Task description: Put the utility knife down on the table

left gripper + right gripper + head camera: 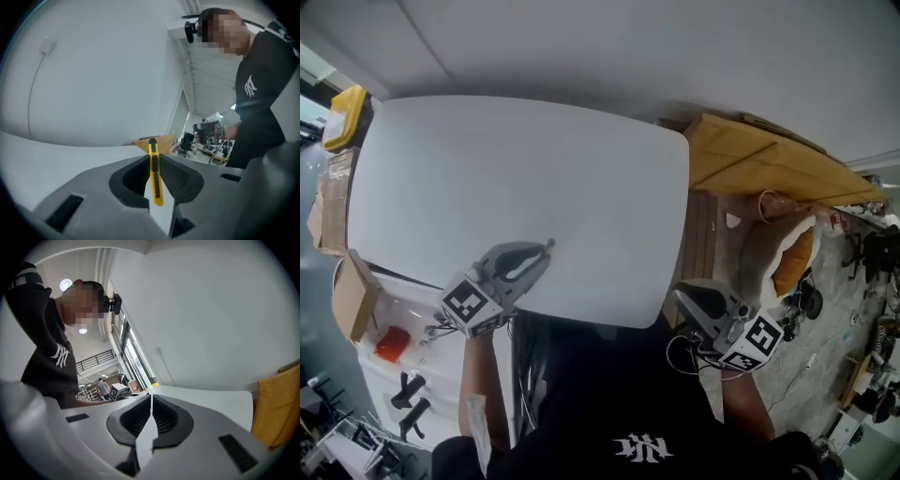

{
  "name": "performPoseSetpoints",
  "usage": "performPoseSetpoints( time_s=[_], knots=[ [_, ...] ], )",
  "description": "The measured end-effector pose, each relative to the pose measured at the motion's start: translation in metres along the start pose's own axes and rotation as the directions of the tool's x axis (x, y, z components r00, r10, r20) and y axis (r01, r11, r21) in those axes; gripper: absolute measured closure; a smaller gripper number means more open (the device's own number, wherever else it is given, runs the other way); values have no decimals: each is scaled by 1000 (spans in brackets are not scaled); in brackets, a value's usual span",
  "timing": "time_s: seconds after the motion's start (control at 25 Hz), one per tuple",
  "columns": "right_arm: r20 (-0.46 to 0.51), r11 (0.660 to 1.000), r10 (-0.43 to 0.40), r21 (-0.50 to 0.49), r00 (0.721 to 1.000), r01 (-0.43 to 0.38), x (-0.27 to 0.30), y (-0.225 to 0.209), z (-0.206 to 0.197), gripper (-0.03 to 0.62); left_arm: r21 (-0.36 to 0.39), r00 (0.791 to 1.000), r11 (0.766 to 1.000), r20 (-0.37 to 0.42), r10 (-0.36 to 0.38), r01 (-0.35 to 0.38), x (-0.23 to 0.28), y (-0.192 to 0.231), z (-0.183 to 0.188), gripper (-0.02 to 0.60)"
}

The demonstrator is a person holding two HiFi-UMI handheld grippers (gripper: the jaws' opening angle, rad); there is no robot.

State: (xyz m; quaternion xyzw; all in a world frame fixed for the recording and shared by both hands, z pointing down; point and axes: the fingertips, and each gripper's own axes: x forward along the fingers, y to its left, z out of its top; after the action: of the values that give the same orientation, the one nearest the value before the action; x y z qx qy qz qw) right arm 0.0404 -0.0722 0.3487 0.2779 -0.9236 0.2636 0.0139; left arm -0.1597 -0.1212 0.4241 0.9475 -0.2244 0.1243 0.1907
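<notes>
A slim yellow utility knife (155,180) stands on edge between the jaws of my left gripper (152,157), which is shut on it; its dark tip pokes out past the jaw ends. In the head view the left gripper (542,255) hangs over the near edge of the white table (516,178), pointing up and to the right, and the knife is too small to make out there. My right gripper (682,298) is off the table's near right corner, beside my body. Its jaws (151,397) are shut with nothing between them.
A wooden board (769,159) lies to the right of the table. To the left are cardboard boxes (352,295), a yellow bin (347,112) and a white shelf with a red object (391,344). A grey wall runs behind the table.
</notes>
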Motion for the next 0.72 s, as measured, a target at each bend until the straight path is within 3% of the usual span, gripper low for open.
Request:
performPoseSetpoints(
  time_s=[0.2, 0.32, 0.56, 0.72],
  knots=[
    [-2, 995, 87, 56, 996, -86, 9, -52, -6, 589, 36, 992, 997, -103, 71, -68, 53, 35, -3, 520],
    [4, 987, 130, 90, 992, -130, 15, -81, -11, 589, 74, 976, 991, -176, 126, -114, 79, 52, -17, 520],
    [-2, 969, 186, 165, 983, -183, 27, -133, -31, 588, 177, 911, 977, -372, 177, -118, 124, 89, -53, 520],
    [-9, 962, 206, 184, 978, -201, 39, -163, -47, 589, 229, 854, 967, -475, 212, -112, 138, 113, -83, 520]
  ],
)
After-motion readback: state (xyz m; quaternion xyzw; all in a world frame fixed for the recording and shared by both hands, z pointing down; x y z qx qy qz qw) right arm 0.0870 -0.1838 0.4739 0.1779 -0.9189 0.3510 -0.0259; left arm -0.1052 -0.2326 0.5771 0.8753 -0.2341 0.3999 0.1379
